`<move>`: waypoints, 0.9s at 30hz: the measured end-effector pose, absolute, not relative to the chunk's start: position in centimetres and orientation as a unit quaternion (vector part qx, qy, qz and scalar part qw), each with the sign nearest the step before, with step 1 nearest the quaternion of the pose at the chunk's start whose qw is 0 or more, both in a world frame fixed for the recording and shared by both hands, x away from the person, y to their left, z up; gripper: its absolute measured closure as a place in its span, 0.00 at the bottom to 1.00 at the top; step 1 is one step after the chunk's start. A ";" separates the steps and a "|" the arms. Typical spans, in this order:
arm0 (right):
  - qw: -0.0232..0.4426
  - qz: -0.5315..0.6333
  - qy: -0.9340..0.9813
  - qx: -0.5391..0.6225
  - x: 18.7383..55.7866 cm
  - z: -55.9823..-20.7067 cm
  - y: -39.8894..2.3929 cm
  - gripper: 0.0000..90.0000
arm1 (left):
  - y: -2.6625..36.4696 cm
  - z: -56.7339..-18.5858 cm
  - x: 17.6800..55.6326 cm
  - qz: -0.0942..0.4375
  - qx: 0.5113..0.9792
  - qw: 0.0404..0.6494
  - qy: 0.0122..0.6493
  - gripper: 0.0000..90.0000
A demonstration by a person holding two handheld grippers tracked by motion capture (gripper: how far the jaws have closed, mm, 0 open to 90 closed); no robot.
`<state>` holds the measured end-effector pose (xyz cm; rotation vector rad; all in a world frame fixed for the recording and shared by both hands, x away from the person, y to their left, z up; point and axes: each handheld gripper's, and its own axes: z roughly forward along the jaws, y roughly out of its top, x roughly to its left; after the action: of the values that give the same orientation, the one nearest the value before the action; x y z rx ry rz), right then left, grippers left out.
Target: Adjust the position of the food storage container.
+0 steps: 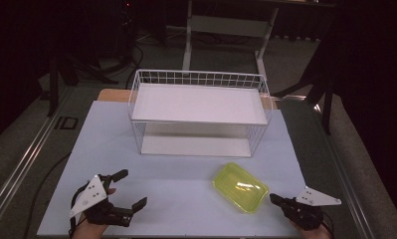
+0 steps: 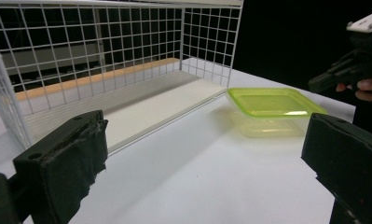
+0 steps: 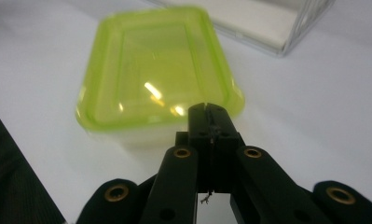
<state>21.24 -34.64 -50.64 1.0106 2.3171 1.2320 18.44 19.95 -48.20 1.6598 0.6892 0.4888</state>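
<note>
Green lidded container (image 1: 241, 187) sat on bench (image 1: 176, 199), front of wire rack (image 1: 198, 112), just beside right tool (image 1: 281, 201), jaws pressed together, empty. Left tool (image 1: 131, 191) gaped wide, well apart, seemingly ready to assist.

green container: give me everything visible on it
The green container is a shallow rectangular box with rounded corners, translucent yellow-green lid on a paler clear base, plastic by its look. Lid on, nothing visible inside. It sits flat on the white table, in front of the wire rack, clear of it. The right gripper is close beside it, jaws shut.
</note>
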 end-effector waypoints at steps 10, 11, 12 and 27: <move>0.135 0.406 0.824 0.371 22.4 -53.5 -34.2 1.00 | 19.9 -48.2 18.5 0.209 0.717 0.596 0.295 0.01; 0.132 0.405 0.825 0.372 22.6 -53.6 -34.2 1.00 | 19.9 -48.2 18.5 0.210 0.717 0.596 0.295 0.01; 0.128 0.407 0.825 0.370 22.7 -53.7 -34.1 1.00 | 19.9 -48.2 18.4 0.209 0.718 0.595 0.295 0.01; 0.127 0.402 0.834 0.355 26.9 -53.3 -32.0 1.00 | 19.7 -48.3 18.5 0.205 0.722 0.593 0.293 0.01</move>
<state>26.88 -31.96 -53.27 1.0330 2.4285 1.1693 18.52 19.72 -48.32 1.6779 0.6824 0.4774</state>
